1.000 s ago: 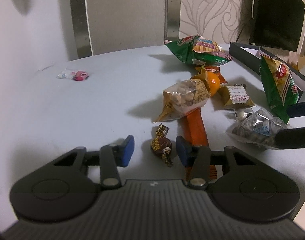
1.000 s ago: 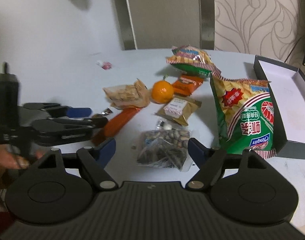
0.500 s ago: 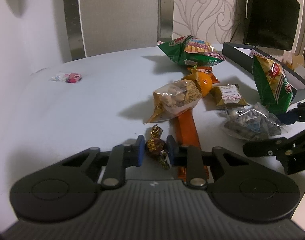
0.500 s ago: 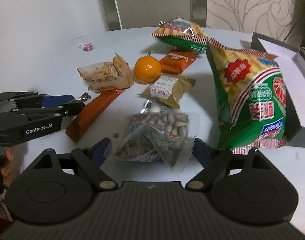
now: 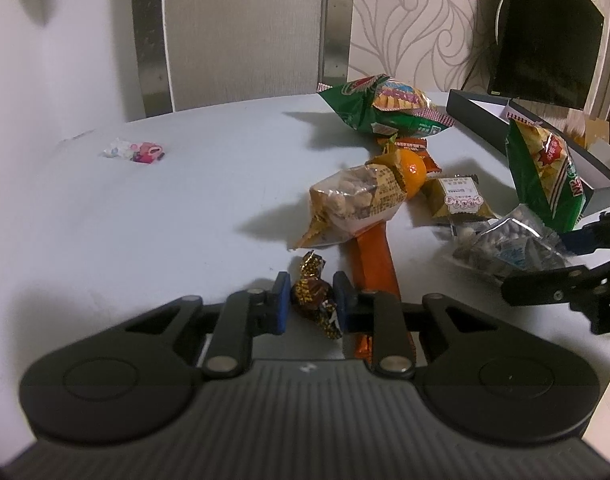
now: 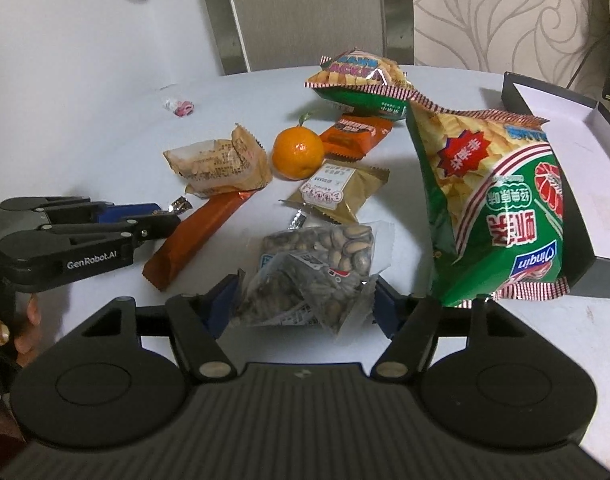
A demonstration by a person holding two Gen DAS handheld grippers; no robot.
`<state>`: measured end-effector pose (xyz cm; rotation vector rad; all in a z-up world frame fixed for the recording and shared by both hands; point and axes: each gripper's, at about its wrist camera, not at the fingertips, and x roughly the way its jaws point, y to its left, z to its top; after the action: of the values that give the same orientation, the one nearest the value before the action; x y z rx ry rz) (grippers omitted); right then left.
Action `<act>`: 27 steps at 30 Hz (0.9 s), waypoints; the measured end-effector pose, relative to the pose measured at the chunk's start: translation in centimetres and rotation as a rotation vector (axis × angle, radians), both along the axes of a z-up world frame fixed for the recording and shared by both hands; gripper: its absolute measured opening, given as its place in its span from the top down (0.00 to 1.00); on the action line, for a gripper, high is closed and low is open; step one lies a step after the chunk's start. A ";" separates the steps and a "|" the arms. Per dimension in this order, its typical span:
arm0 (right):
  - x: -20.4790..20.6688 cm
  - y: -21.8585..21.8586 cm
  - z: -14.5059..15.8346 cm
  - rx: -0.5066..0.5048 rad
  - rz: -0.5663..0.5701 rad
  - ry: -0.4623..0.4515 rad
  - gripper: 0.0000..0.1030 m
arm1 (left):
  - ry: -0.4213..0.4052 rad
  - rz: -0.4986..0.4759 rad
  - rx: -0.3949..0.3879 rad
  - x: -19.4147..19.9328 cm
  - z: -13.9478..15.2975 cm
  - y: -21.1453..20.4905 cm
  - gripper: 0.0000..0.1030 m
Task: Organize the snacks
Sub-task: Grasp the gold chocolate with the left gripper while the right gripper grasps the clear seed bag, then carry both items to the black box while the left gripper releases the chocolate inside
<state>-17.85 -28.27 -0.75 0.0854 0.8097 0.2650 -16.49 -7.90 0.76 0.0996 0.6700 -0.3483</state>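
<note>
My left gripper (image 5: 311, 300) is clamped on a brown foil-wrapped candy (image 5: 313, 295) at the near side of the bench (image 5: 153, 224); its long axis runs away from me, one twisted end pointing forward. My right gripper (image 6: 303, 300) has just been closing, its pads now at the crinkled sides of a clear seed packet (image 6: 311, 270) that lies lengthwise toward the pile; I cannot tell how firmly they press. I count two green chip bags, one lying (image 6: 359, 82), one propped upright (image 6: 501, 208) against the open black box (image 6: 581, 240), one tangerine (image 6: 298, 153), one orange bar (image 6: 199, 238) and one pink sweet (image 5: 139, 150). The bench's left half is bare.
</note>
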 end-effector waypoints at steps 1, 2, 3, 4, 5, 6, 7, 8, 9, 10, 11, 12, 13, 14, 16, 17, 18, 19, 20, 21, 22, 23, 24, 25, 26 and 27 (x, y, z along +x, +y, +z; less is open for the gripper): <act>-0.1 0.0 0.2 0.001 0.000 -0.005 0.29 | -0.002 0.002 -0.001 0.0 0.1 0.1 0.75; -0.2 -0.1 0.3 0.002 0.000 -0.010 0.29 | -0.005 0.006 -0.002 0.0 0.2 0.1 0.75; -0.3 -0.1 0.5 0.003 0.001 -0.015 0.29 | -0.007 0.011 -0.004 0.0 0.3 0.3 0.75; -0.4 -0.1 0.8 0.007 0.000 -0.017 0.29 | -0.009 0.015 -0.007 0.0 0.5 0.4 0.75; -0.5 -0.2 1.0 0.012 0.000 -0.020 0.29 | -0.014 0.020 -0.010 0.0 0.7 0.5 0.75; -0.6 -0.2 1.3 0.018 0.000 -0.025 0.29 | -0.021 0.026 -0.010 0.1 1.0 0.5 0.75; -0.7 -0.2 1.7 0.021 0.002 -0.033 0.29 | -0.026 0.029 -0.013 0.1 1.3 0.6 0.75; -0.9 -0.2 2.1 0.025 0.005 -0.042 0.29 | -0.030 0.033 -0.017 0.1 1.6 0.6 0.75; -1.0 -0.2 2.5 0.028 0.007 -0.052 0.29 | -0.034 0.038 -0.020 0.1 1.9 0.7 0.75; -1.1 -0.2 2.9 0.031 0.010 -0.062 0.29 | -0.038 0.040 -0.024 0.2 2.2 0.7 0.75; -1.1 -0.2 3.3 0.033 0.013 -0.071 0.29 | -0.043 0.040 -0.028 0.2 2.5 0.7 0.75; -1.2 -0.1 3.7 0.034 0.017 -0.079 0.29 | -0.050 0.043 -0.028 0.2 2.9 0.6 0.75; -1.2 -0.1 4.0 0.035 0.017 -0.087 0.29 | -0.058 0.043 -0.030 0.3 3.3 0.5 0.75; -1.3 -0.1 4.3 0.037 0.017 -0.092 0.29 | -0.064 0.042 -0.033 0.4 3.7 0.4 0.75; -1.3 -0.2 4.9 0.041 0.018 -0.105 0.29 | -0.073 0.036 -0.037 0.8 4.5 0.1 0.75; -1.3 -0.3 5.2 0.042 0.019 -0.112 0.29 | -0.077 0.030 -0.038 1.0 4.9 -0.2 0.75; -1.3 -0.4 5.4 0.043 0.020 -0.117 0.29 | -0.082 0.024 -0.040 1.1 5.3 -0.5 0.75; -1.3 -0.5 5.7 0.045 0.017 -0.125 0.29 | -0.090 0.015 -0.039 1.4 5.7 -1.0 0.75; -1.2 -0.7 5.9 0.048 0.015 -0.131 0.29 | -0.098 0.005 -0.035 1.6 6.1 -1.5 0.75; -1.2 -1.0 6.1 0.051 0.012 -0.137 0.29 | -0.108 -0.007 -0.032 1.8 6.5 -2.0 0.75; -1.1 -1.2 6.4 0.052 0.006 -0.144 0.29 | -0.116 -0.017 -0.030 2.0 6.7 -2.5 0.75; -1.1 -1.5 6.6 0.052 0.001 -0.151 0.29 | -0.123 -0.031 -0.025 2.2 7.1 -3.3 0.75; -1.0 -1.9 6.8 0.054 -0.004 -0.156 0.29 | -0.131 -0.045 -0.021 2.4 7.3 -3.9 0.75; -0.9 -2.3 7.1 0.055 -0.010 -0.162 0.29 | -0.138 -0.058 -0.019 2.6 7.6 -4.7 0.75; -0.9 -2.7 7.3 0.053 -0.018 -0.168 0.29 | -0.147 -0.071 -0.018 2.9 7.9 -5.4 0.75; -0.8 -3.2 7.5 0.052 -0.026 -0.174 0.29 | -0.155 -0.084 -0.017 3.1 8.1 -6.1 0.75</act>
<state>-18.63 -31.45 6.78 0.1199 0.6284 0.2654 -13.40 -14.04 8.89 0.1375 0.5106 -0.4221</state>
